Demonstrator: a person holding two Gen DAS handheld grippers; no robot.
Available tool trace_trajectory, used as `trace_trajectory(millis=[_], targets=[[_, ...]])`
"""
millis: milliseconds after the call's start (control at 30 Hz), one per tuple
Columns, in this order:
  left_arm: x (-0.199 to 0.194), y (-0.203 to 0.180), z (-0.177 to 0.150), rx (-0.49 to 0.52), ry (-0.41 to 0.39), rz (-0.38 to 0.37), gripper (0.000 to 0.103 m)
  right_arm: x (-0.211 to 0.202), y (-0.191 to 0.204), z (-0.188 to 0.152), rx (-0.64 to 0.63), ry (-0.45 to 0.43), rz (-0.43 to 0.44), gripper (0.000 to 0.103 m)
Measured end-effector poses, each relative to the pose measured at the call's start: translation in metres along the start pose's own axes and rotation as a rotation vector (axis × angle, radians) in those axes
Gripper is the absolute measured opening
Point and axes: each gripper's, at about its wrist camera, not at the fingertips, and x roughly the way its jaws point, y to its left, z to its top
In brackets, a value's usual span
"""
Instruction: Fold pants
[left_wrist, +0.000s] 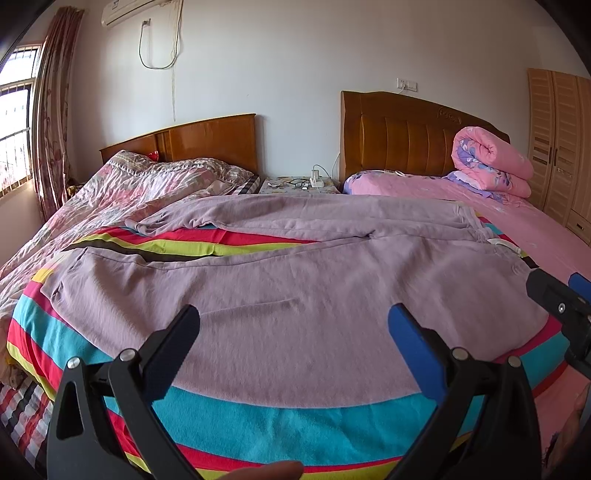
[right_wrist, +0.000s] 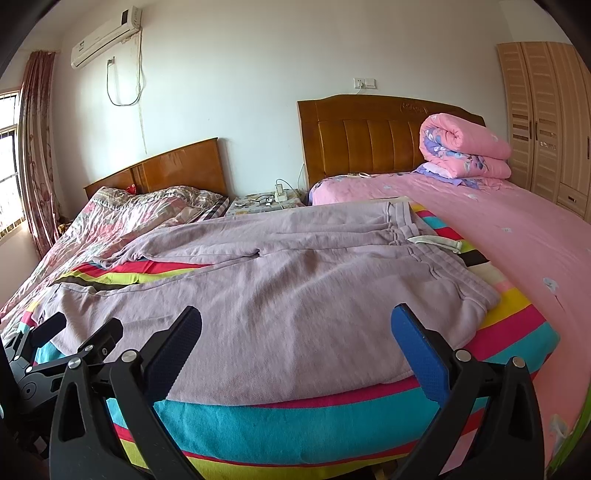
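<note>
No fold made: pants (left_wrist: 295, 295) lie flat on blanket (left_wrist: 258, 417); left gripper (left_wrist: 293, 325) and right gripper (right_wrist: 297, 325) spread wide, empty.

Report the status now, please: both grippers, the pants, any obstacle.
Left gripper open, right gripper open, both hold nothing. Pants spread flat on striped blanket, not folded yet. White drawstring loose at waistband; nothing blocks.

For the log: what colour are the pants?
Plain dusty mauve pants, clearest in the right wrist view.
</note>
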Motion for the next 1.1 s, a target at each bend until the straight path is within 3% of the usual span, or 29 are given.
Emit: trace_trajectory(millis=[567,1100], targets=[[0.001,0.001,-0.002,-0.001,0.001,0.000,0.102,0.001,-0.001,-0.001,0.001,0.003,-0.004,0.099],[0.002,0.003,-0.006,-0.004,0.006,0.002,0.102,0.007,0.003,-0.008,-0.055,0.045,-0.082,0.099]])
